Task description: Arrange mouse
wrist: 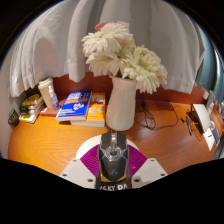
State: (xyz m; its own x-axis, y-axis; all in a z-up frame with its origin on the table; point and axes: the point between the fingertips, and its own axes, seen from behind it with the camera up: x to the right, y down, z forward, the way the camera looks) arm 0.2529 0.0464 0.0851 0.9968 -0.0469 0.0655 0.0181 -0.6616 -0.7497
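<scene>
A black and grey computer mouse (112, 157) sits between my fingers, its nose pointing away from me toward the vase. Both magenta pads (92, 158) press against its sides, so my gripper (112, 160) is shut on it. The mouse is held above the wooden table (50, 145), just in front of a white vase (121, 103) with white flowers (124, 55). The lower part of the mouse is hidden by the gripper body.
A stack of books (82, 107) lies to the left of the vase, with more books (38, 100) further left. A black cable (158, 118) and a white device (204, 125) lie at the right. A white curtain hangs behind the table.
</scene>
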